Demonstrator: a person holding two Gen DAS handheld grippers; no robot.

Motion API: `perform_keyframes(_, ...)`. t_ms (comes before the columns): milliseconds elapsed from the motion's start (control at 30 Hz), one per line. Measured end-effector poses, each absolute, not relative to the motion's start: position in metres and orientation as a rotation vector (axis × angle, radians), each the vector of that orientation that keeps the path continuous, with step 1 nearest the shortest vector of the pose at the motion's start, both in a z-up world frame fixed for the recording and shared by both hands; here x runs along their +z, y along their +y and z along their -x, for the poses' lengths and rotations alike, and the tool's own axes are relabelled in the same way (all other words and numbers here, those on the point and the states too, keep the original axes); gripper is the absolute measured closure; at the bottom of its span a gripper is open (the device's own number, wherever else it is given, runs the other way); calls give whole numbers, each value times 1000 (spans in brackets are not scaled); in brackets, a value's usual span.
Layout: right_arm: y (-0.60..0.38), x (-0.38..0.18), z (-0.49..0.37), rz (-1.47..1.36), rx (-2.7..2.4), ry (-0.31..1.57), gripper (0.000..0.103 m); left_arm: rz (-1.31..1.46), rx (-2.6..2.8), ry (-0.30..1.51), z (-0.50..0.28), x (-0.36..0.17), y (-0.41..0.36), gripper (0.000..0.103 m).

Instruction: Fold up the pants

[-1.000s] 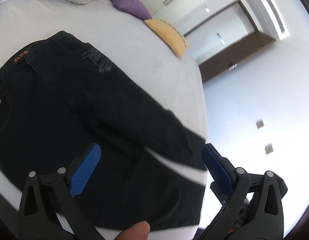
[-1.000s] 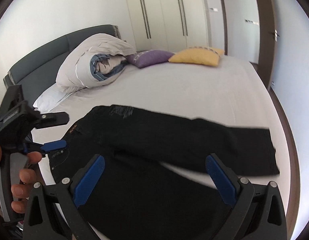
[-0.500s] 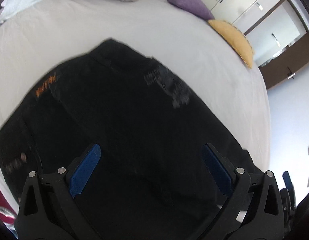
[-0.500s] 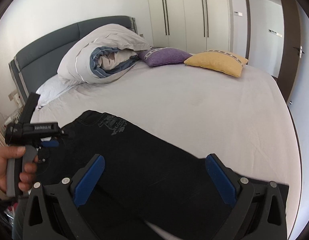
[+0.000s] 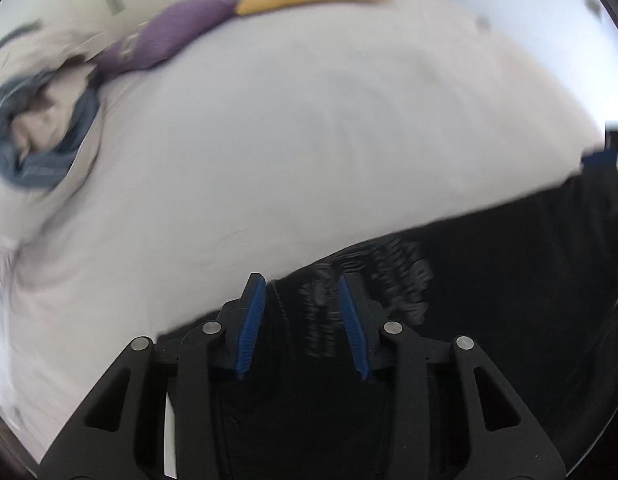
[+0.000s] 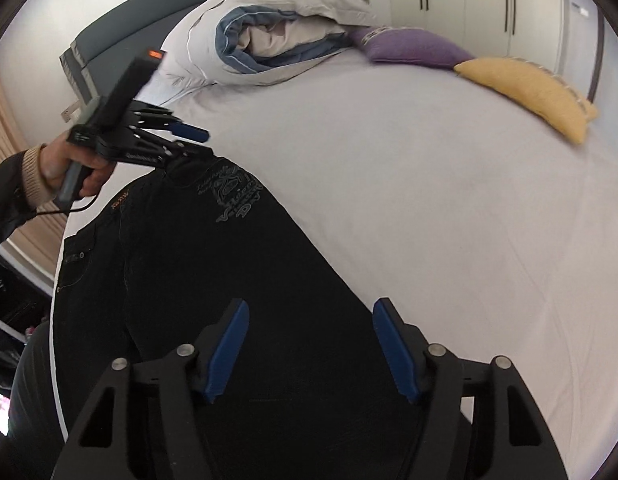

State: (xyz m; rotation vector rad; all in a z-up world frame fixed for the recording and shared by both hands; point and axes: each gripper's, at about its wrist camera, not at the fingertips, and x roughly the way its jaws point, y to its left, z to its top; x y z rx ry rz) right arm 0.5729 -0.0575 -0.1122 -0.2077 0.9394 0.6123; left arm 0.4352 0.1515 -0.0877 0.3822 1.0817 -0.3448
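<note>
Black jeans (image 6: 213,280) lie flat along the near edge of the bed (image 6: 449,200). The left gripper (image 5: 303,316) is at their waistband corner, jaws just closing to a narrow gap around the hem; whether the pads press it cannot be told. The right gripper (image 6: 311,344), also closing but fairly wide, hovers over a leg.

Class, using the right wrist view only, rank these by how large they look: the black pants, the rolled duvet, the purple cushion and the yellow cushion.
1. black pants, though nearest the camera
2. rolled duvet
3. purple cushion and yellow cushion: they look alike, so unranked
</note>
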Motion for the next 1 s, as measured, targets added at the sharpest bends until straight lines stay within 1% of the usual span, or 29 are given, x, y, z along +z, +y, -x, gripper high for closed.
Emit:
perform_keyframes(167,-59,-123,-594,186,674,972,35,-472,-484,1186,-464,-120,158,66)
perform_keyframes(300,-53,-134,-603,205,694,1003,35,-533,-502,1205,-475,-133,169,65)
perform_keyframes(333,-50,-137,-604,217,695,1007,35,-546,-502,1200,-477,-135,168,62)
perform_keyframes(400,-48,-141,-605,229,696,1015,35,-586,-491,1180,-477,-135,167,48)
perform_keyframes(433,-46,-143,-605,226,699,1020,35,-604,-481,1160,-476,-134,166,45)
perform_keyframes(567,-36,-146,-604,242,715,1033,35,-600,-510,1204,-486,-149,168,45)
perform_keyframes(733,-21,-145,-602,299,740,1038,38,-420,-557,1317,-517,-158,191,46)
perform_keyframes(767,-19,-145,-602,309,744,1040,39,-393,-563,1333,-522,-159,196,47)
perform_keyframes(833,-15,-146,-602,328,748,1042,43,-351,-558,1343,-530,-161,203,53)
perform_keyframes(900,-11,-149,-604,337,744,1048,46,-317,-532,1327,-533,-158,211,84)
perform_keyframes(967,-8,-151,-609,340,737,1056,52,-305,-521,1318,-531,-156,217,88)
perform_keyframes(1000,-5,-153,-610,342,733,1058,52,-328,-511,1306,-529,-155,216,91)
